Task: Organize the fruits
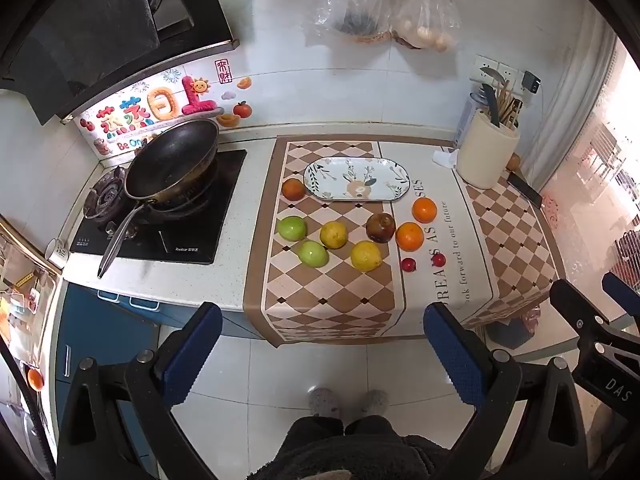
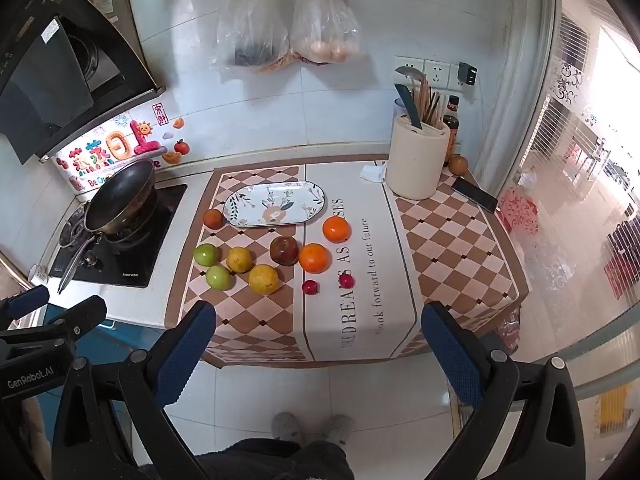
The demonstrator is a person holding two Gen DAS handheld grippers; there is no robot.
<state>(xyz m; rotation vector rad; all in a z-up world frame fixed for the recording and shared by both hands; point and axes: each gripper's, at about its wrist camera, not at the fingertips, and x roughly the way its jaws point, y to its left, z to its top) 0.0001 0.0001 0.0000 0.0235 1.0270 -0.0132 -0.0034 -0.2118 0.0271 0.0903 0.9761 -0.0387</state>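
1. The left gripper (image 1: pixel 322 350) and the right gripper (image 2: pixel 318 346) are both spread wide with nothing between their blue-padded fingers (image 1: pixel 192 350). They hang over the tiled floor short of the counter edge, well apart from any fruit, which suggests no pick has begun.
2. The oval white ceramic plate with a floral deer print (image 1: pixel 394 168) lies bare at 12 o'clock on the brown-and-cream checked cloth mat (image 1: pixel 332 292), likely the place meant for the fruit.
3. In front of the plate the fruit lies loose: two green apples (image 1: pixel 292 228), two yellow lemons (image 1: pixel 366 256), a dark red apple (image 1: pixel 380 227), two bright oranges (image 1: pixel 409 236) and two small red cherry-like fruits (image 1: pixel 409 265). A reddish-brown round fruit (image 1: pixel 294 189) sits just beside the plate's 9 o'clock end.
4. Room is good: the mat's near strip toward 6 o'clock is free. At 9 o'clock a black frying pan (image 1: pixel 172 160) sits on the hob, its steel handle pointing toward the counter edge; at 2 o'clock stands a cream cylindrical utensil holder (image 1: pixel 486 160). Round fruit could roll off the front edge.
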